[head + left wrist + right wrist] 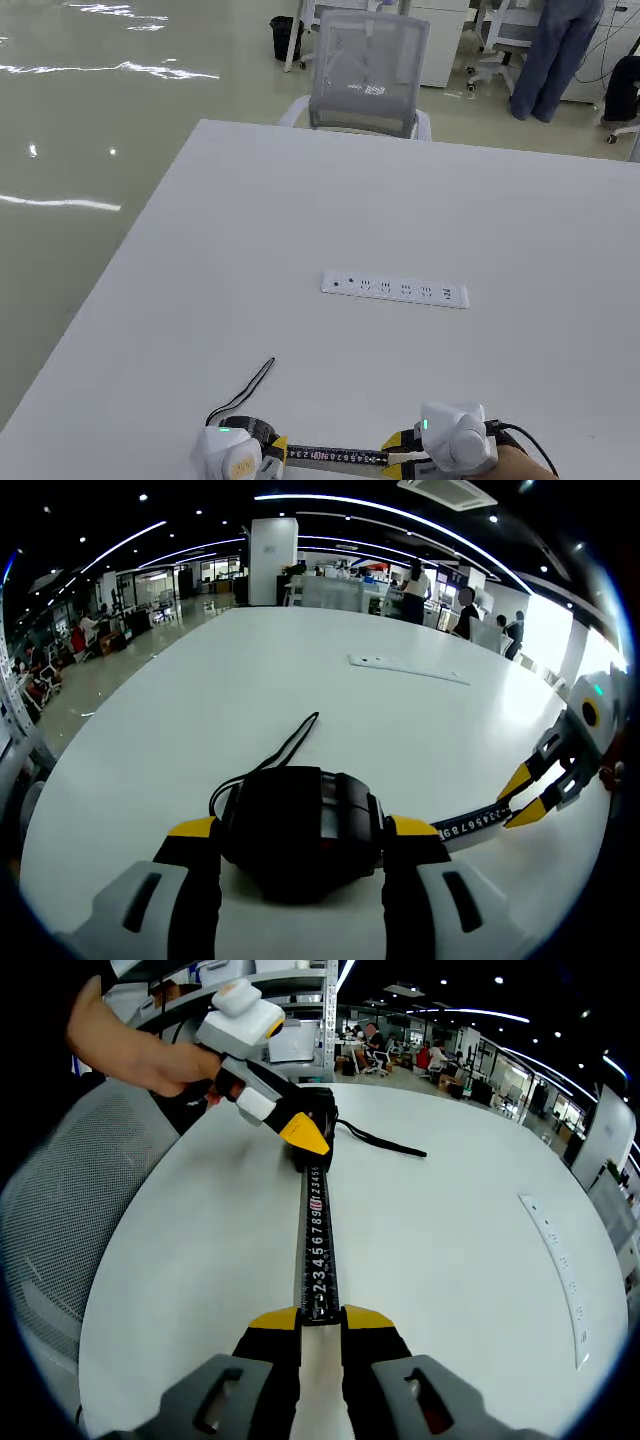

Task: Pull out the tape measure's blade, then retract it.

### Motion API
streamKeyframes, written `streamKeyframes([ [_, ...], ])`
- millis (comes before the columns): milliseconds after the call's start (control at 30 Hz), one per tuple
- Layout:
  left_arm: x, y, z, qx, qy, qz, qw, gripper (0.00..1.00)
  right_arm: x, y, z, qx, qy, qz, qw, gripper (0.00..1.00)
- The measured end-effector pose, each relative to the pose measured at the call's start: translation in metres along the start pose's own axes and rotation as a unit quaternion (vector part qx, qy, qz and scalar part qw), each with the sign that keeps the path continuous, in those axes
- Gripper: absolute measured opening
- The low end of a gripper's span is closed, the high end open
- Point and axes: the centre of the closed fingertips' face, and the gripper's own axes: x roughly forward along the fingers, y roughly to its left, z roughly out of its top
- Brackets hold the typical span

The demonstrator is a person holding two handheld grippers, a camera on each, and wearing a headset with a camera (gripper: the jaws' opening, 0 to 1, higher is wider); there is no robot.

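My left claw (302, 830) was shut on both sides of the black tape measure (300, 802), so it could not slide on the desk (400, 200) while I pulled. My right claw (322, 1317) was pinched shut on the end of the blade (317, 1230). I held the two claws apart in a line, so the blade ran flat and straight between them, close to my edge of the desk. Only a short bit looked to be out, so I think the pull was just partly done. The strap (290, 742) lay loose behind the tape measure, out of the way. The power strip (394, 289) sat well apart, so nothing blocked me.
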Motion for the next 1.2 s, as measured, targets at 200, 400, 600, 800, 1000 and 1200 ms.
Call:
streamKeyframes([
  [200,0.0006,0.0,-0.0008,0.004,-0.001,-0.001,1.0,0.62,0.0009,0.0002,0.0,-0.001,0.0,0.001,1.0,0.13],
  [400,0.0005,0.0001,-0.0006,0.005,0.0,-0.001,1.0,0.62,0.0003,0.0005,0.0023,-0.001,-0.001,0.0,1.0,0.13],
  [600,0.0004,0.0002,-0.0005,0.004,0.001,-0.001,1.0,0.62,0.0013,0.0001,0.0025,0.0,-0.001,0.0,1.0,0.13],
  [800,0.0006,0.0004,-0.0006,0.003,0.002,-0.003,1.0,0.62,0.0012,0.0001,0.0034,0.001,-0.002,0.0,1.0,0.13],
  [1000,-0.0002,0.0011,0.0,-0.002,0.001,-0.007,1.0,0.62,0.0022,-0.0002,0.0044,0.001,-0.003,-0.001,1.0,0.13],
  [1200,-0.0019,0.0021,0.0004,-0.01,-0.002,-0.013,0.9999,0.62,0.0031,-0.0005,0.0054,0.003,-0.005,-0.001,1.0,0.13],
])
